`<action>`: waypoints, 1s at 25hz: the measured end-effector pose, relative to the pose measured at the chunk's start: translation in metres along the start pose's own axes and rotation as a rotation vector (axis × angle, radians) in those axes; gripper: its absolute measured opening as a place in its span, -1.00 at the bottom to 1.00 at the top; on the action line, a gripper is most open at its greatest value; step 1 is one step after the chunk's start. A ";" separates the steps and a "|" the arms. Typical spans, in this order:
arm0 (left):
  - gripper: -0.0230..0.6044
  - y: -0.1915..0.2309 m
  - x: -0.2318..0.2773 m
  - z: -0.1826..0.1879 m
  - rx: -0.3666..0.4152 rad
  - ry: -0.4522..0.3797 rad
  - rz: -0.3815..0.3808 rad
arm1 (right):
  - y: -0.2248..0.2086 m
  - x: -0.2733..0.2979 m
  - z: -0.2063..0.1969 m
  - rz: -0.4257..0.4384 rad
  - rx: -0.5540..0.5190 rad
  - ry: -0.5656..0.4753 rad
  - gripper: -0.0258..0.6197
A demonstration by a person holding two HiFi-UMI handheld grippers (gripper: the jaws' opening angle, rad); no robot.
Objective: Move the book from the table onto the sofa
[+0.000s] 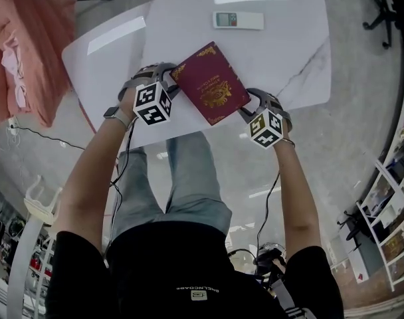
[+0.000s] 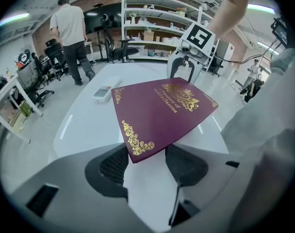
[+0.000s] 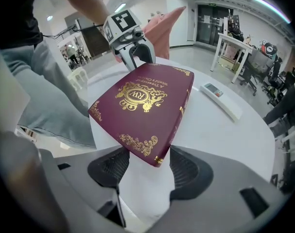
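A maroon book (image 1: 208, 84) with gold ornaments lies flat and skewed on the white table (image 1: 275, 58), near its front edge. My left gripper (image 1: 173, 78) is at the book's left corner and my right gripper (image 1: 246, 109) at its right corner. In the left gripper view the book (image 2: 162, 110) pokes one corner between the wide jaws of the left gripper (image 2: 145, 161), whose pads do not clamp it. The right gripper view shows the same: the book's (image 3: 142, 106) corner sits between the spread jaws of the right gripper (image 3: 147, 164), unclamped.
A white remote control (image 1: 238, 20) lies at the table's far side. Pink cloth (image 1: 22, 45) hangs at the left, past the table. A white stool (image 1: 39, 205) stands at my left and shelves (image 1: 395, 205) at my right. A person (image 2: 72, 33) stands far off.
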State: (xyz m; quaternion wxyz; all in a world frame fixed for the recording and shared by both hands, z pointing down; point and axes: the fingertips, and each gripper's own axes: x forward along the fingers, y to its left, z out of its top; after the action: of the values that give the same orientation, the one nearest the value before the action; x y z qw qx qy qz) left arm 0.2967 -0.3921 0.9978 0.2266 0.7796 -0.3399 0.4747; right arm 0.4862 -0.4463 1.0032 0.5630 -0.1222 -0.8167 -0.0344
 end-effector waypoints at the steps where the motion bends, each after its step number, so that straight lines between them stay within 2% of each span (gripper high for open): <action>1: -0.14 -0.002 -0.007 0.001 -0.001 -0.001 -0.002 | 0.002 -0.006 0.004 0.002 -0.003 -0.001 -0.06; 10: -0.14 -0.012 -0.122 0.030 0.004 -0.066 0.032 | 0.026 -0.107 0.066 -0.018 -0.032 -0.067 -0.06; 19: -0.14 -0.035 -0.286 0.062 0.003 -0.136 0.083 | 0.066 -0.238 0.149 -0.038 -0.112 -0.092 -0.06; 25: -0.14 -0.051 -0.407 0.057 -0.013 -0.172 0.125 | 0.108 -0.319 0.227 -0.056 -0.170 -0.130 -0.06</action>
State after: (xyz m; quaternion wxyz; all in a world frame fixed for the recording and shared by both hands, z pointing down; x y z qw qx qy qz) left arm 0.2385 -0.2685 0.6072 0.1718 0.7933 -0.4090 0.4171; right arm 0.4118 -0.3490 0.6160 0.4951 -0.1485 -0.8488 -0.1113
